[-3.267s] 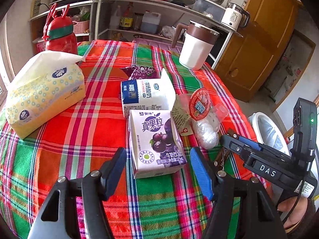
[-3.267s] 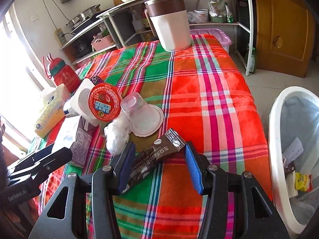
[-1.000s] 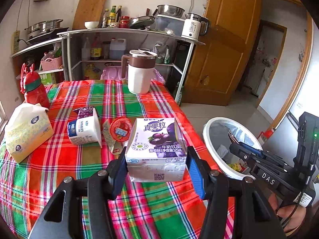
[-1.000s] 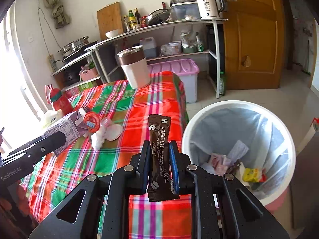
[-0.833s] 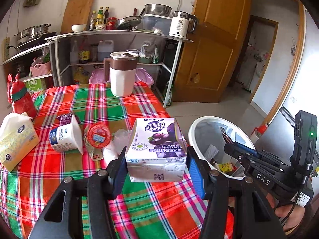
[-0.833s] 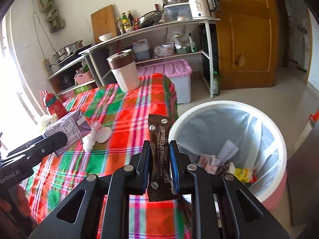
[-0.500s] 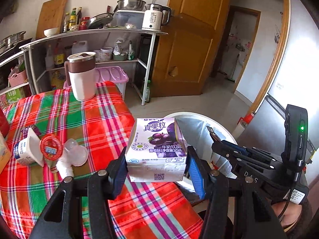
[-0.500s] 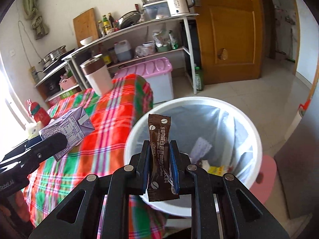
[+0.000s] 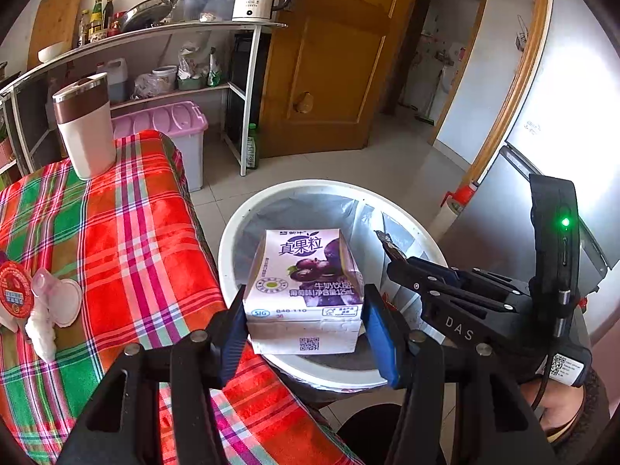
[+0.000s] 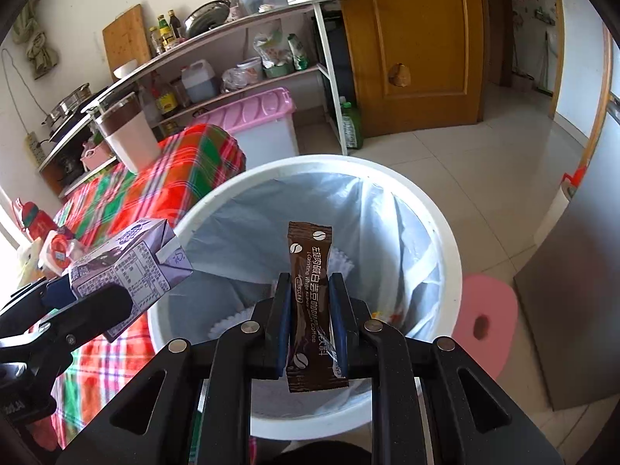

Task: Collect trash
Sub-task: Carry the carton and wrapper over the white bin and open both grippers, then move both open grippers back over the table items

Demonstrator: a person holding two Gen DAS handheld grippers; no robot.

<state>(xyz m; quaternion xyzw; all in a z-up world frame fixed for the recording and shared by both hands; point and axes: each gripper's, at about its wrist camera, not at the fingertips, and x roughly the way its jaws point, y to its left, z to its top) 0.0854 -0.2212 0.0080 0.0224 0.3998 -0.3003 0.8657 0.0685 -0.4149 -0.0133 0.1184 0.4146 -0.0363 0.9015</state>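
My left gripper (image 9: 304, 331) is shut on a purple milk drink carton (image 9: 304, 279) and holds it over the near rim of the white trash bin (image 9: 248, 217). My right gripper (image 10: 310, 310) is shut on a brown coffee sachet (image 10: 310, 267), held upright above the open bin (image 10: 445, 232), which has a grey liner and some trash inside. The carton (image 10: 131, 259) and the left gripper (image 10: 77, 306) also show in the right wrist view at the left. The right gripper (image 9: 399, 261) shows in the left wrist view at the right.
The table with a red and green plaid cloth (image 9: 116, 232) is left of the bin. On it lie a red-lidded cup (image 9: 13, 290), a clear plastic cup (image 9: 58, 298) and a white pitcher (image 9: 83, 131). A pink stool (image 10: 484, 321), a pink storage box (image 10: 263, 124) and shelves stand around.
Both grippers have swung right from the table to above the bin, still holding the carton and the sachet.
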